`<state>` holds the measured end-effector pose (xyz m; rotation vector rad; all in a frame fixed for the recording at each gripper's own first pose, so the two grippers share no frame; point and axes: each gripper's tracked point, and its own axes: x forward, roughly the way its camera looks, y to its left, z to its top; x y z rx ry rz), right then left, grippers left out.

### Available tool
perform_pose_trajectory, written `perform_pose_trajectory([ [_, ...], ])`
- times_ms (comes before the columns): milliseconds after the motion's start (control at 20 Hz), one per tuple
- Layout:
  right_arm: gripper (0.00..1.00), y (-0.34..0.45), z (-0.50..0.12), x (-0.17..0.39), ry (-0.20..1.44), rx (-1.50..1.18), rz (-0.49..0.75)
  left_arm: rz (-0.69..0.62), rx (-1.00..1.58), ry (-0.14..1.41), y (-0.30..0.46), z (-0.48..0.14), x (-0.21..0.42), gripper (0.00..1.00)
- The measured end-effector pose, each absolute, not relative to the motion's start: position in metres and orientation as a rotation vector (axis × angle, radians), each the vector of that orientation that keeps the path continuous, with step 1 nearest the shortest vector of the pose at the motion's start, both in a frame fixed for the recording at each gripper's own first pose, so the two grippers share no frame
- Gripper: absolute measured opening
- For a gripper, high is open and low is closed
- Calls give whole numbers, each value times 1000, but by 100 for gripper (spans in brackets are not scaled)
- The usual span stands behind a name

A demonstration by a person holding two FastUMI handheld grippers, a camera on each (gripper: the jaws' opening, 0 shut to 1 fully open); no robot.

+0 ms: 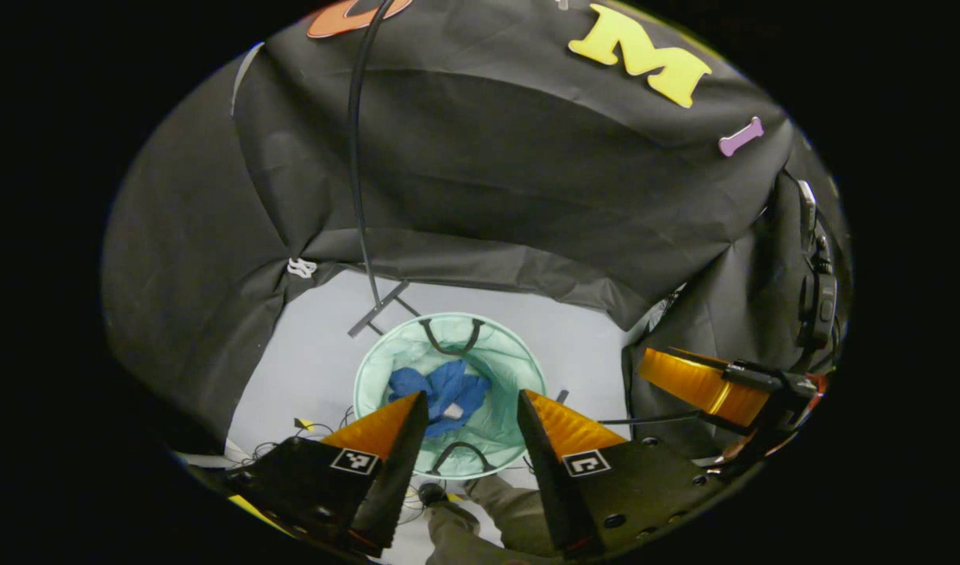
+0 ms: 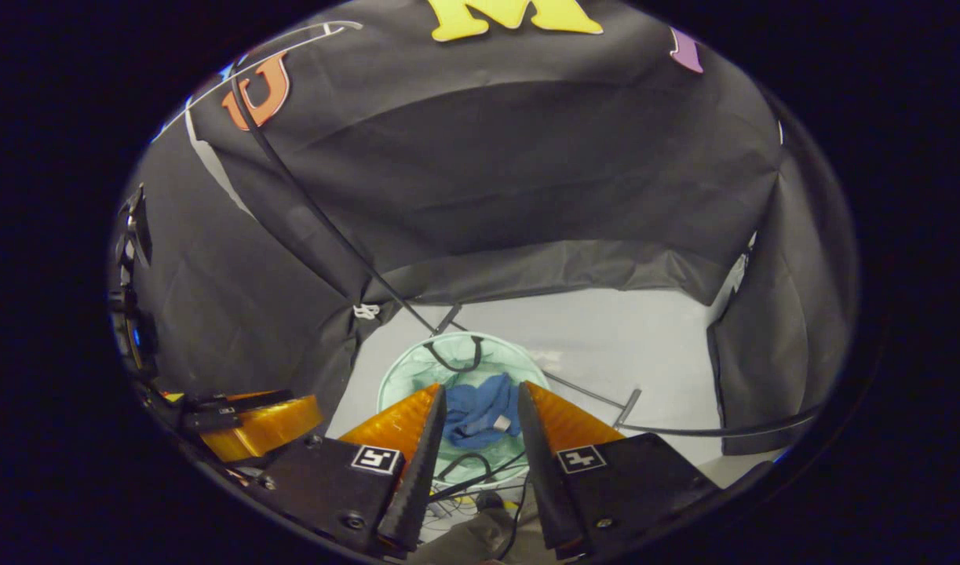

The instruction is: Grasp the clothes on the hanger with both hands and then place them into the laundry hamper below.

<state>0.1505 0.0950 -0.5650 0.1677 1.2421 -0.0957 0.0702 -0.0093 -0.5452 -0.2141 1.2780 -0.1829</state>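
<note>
A blue garment (image 1: 442, 395) lies crumpled at the bottom of the round pale-green mesh laundry hamper (image 1: 501, 355) on the grey floor. My left gripper (image 1: 472, 394) hangs high above the hamper, open, with nothing between its fingers. In the right gripper view the same blue garment (image 2: 480, 410) rests inside the hamper (image 2: 405, 369), and my right gripper (image 2: 481, 388) is open above it, holding nothing. The right gripper (image 1: 715, 384) also appears at the right edge of the left gripper view. The left gripper (image 2: 252, 420) appears at the lower left of the right gripper view.
A thin black rack pole (image 1: 357, 157) rises from a flat foot (image 1: 377, 308) on the floor behind the hamper. Another black rod (image 2: 707, 430) runs along the floor at the right. Cables (image 1: 323, 430) lie beside the hamper. A person's leg (image 1: 511, 510) stands below the grippers.
</note>
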Motion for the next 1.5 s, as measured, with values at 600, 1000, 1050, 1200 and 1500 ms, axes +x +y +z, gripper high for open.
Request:
perform_pose_trajectory([
  [600, 94, 95, -389, 130, 809, 62, -151, -106, -70, 947, 51, -412, 87, 100],
  [1000, 94, 80, -209, 80, 463, 18, -219, -162, -76, 521, 46, -237, 111, 97],
  [1050, 94, 77, -193, 76, 423, 13, -224, -181, -74, 477, 41, -215, 112, 98],
  [1200, 94, 68, -146, 67, 321, 4, -211, -229, -59, 351, 33, -160, 92, 100],
  [1500, 94, 35, -71, 36, 204, -36, -201, -218, -20, 143, 23, -54, 69, 100],
])
